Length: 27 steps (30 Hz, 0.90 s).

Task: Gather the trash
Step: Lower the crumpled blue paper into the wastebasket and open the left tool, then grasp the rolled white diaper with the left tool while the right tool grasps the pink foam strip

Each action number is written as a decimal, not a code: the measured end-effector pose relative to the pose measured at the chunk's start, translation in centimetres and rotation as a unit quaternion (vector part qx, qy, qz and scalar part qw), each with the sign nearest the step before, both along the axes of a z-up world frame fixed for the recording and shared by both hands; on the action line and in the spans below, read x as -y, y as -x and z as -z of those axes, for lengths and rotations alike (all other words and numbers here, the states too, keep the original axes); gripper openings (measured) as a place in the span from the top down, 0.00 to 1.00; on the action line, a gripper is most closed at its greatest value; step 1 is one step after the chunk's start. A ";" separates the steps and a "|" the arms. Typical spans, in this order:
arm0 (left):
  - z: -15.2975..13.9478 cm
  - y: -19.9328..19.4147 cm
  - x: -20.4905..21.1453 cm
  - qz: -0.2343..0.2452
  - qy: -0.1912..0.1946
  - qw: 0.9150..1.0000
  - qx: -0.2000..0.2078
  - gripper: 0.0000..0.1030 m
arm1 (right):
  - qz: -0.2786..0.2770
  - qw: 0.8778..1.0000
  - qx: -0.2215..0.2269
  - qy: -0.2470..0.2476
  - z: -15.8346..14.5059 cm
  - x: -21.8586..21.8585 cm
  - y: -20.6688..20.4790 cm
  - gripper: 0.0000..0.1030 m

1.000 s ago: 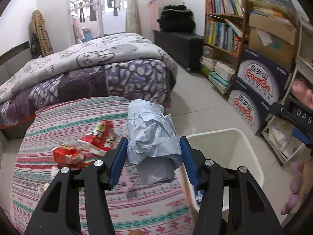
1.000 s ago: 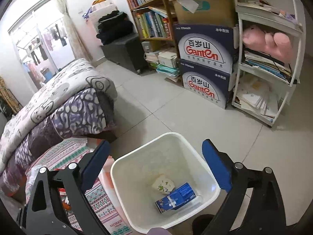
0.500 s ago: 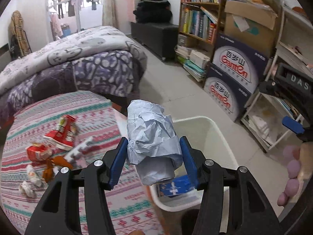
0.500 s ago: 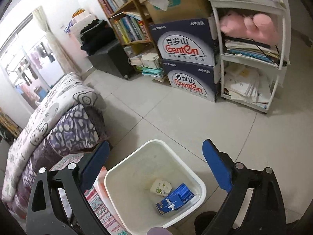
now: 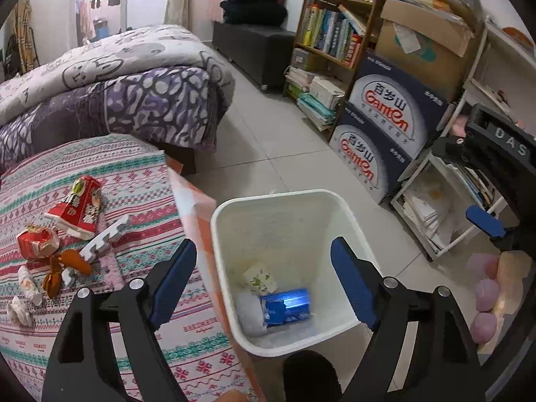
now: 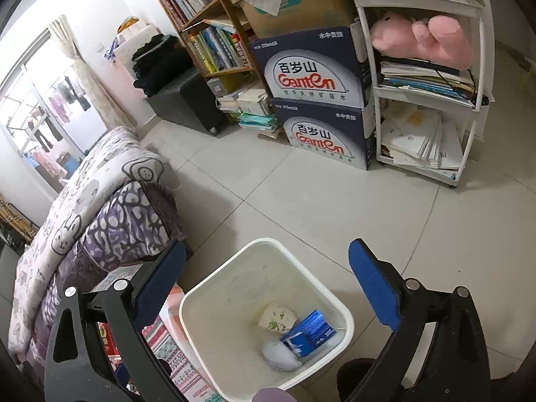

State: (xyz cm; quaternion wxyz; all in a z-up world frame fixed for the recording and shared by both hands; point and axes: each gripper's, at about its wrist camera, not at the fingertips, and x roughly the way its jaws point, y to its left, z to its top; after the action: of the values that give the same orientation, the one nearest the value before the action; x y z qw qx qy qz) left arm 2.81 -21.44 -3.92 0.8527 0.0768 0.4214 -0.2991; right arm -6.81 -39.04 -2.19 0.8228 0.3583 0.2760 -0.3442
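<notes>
A white waste bin (image 5: 274, 197) (image 6: 234, 268) stands on the tiled floor beside the patterned tablecloth (image 5: 140, 181). In its bottom lie a crumpled grey paper wad (image 5: 249, 313) (image 6: 279, 356), a blue carton (image 5: 286, 306) (image 6: 310, 333) and a floral tissue pack (image 5: 259, 278) (image 6: 276, 316). My left gripper (image 5: 263, 281) hangs over the bin, its jaws opening with nothing between them. My right gripper (image 6: 268, 284) is open and empty above the same bin. On the cloth lie a red carton (image 5: 77, 204), a red wrapper (image 5: 35, 243), an orange peel (image 5: 63, 264), a white foam strip (image 5: 98, 241) and white paper scraps (image 5: 23, 294).
A bed with a purple and grey quilt (image 5: 110, 87) lies behind the table. Two dark blue water boxes (image 5: 382, 134) (image 6: 318, 100), a bookshelf (image 5: 331, 26) and a white rack of papers (image 6: 428, 100) line the wall. The other gripper (image 5: 492, 174) shows at right.
My left gripper swung from over the tablecloth to over the bin, then spread its jaws; the grey paper wad dropped from them into the bin. The right gripper shifted slightly, still open.
</notes>
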 end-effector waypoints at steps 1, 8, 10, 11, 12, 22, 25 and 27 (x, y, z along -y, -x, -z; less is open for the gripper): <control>0.1 -0.2 -0.3 -0.006 -0.004 1.000 0.001 0.22 | -0.004 1.000 -0.001 -0.001 0.1 -0.2 -0.2 0.09; 1.1 -1.8 -3.2 -0.046 -0.044 0.998 0.005 0.22 | -0.048 0.999 -0.021 -0.011 0.7 -2.5 -2.3 0.08; 1.6 -2.4 -4.3 -0.060 -0.058 0.996 0.005 0.22 | -0.061 0.998 -0.027 -0.013 0.9 -3.3 -3.1 0.08; 1.8 -2.7 -4.8 -0.068 -0.066 0.995 0.006 0.22 | -0.069 0.997 -0.030 -0.014 1.0 -3.8 -3.4 0.08; 2.1 -3.1 -5.6 -0.078 -0.076 0.994 0.005 0.22 | -0.074 0.997 -0.033 -0.015 1.1 -4.2 -3.7 0.08; 3.5 -6.0 -13.9 -0.172 -0.130 0.977 -0.003 0.22 | -0.154 0.986 -0.066 -0.008 2.3 -9.8 -7.7 0.08; 3.5 -6.7 -16.2 -0.192 -0.140 0.971 -0.004 0.22 | -0.172 0.982 -0.074 -0.005 2.6 -11.5 -8.6 0.08; 3.6 -7.1 -17.5 -0.202 -0.147 0.968 -0.006 0.22 | -0.185 0.979 -0.081 -0.001 2.8 -12.6 -9.2 0.08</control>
State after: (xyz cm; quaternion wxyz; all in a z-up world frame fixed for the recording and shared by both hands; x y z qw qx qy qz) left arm 9.89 -3.94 -7.57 0.8723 0.1129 0.4725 -0.0557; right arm 2.44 -26.48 -5.01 0.8471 0.2727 0.4033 -0.2132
